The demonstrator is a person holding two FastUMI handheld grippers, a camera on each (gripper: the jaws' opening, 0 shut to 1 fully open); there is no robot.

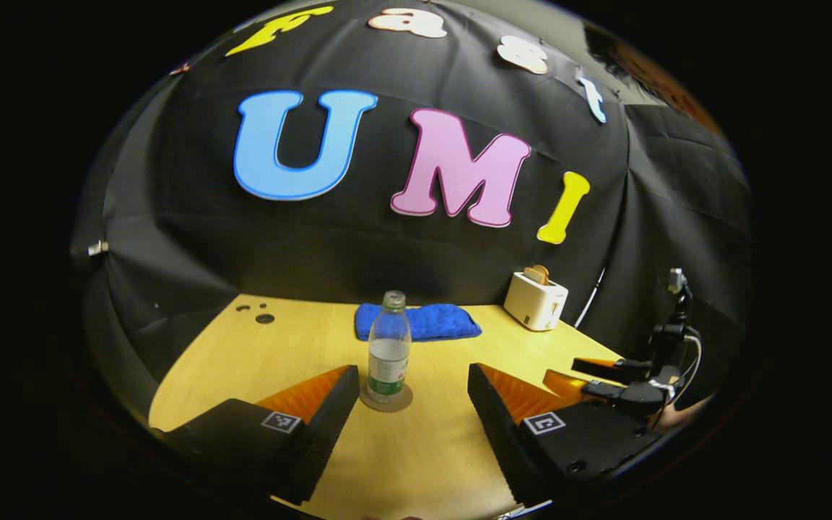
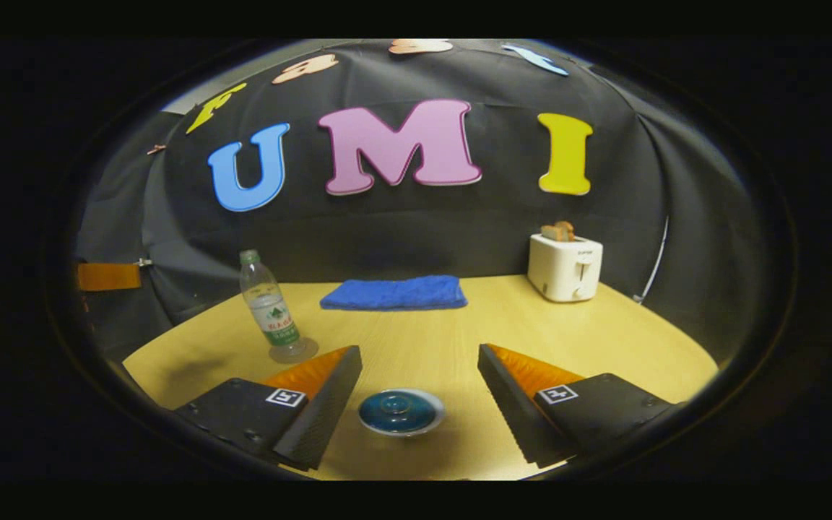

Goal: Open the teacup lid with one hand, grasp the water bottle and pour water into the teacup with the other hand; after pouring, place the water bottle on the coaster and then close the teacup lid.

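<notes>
Right gripper view: jaws spread | blue towel (image 2: 394, 292), toaster (image 2: 565, 267) behind water bottle (image 2: 269, 307)

Dim booth light falls from above onto the glossy wooden table (image 2: 604, 339), leaving soft shadows, while fisheye distortion bends and darkens every edge.

Black cloth wall (image 2: 416, 231), pale wooden table (image 2: 459, 332), dim light
</notes>
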